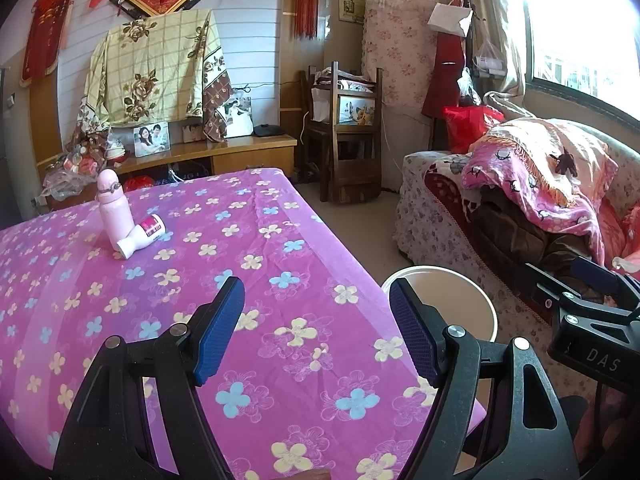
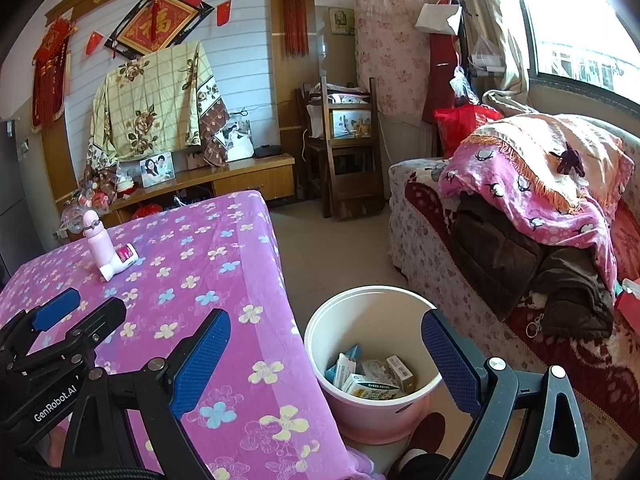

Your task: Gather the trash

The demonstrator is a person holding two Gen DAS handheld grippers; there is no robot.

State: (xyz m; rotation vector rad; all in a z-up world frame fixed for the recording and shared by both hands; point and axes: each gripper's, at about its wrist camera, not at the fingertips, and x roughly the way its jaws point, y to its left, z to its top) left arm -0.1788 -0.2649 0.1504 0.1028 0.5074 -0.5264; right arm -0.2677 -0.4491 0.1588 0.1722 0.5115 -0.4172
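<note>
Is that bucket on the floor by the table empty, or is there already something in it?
Not empty. The right wrist view shows the bucket with several small cartons lying at its bottom, far below the rim.

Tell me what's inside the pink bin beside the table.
The pink bin holds several small cardboard boxes and blue-and-white packets, piled at the bottom. Anything beneath that pile is covered, and the left wrist view shows only its rim.
</note>
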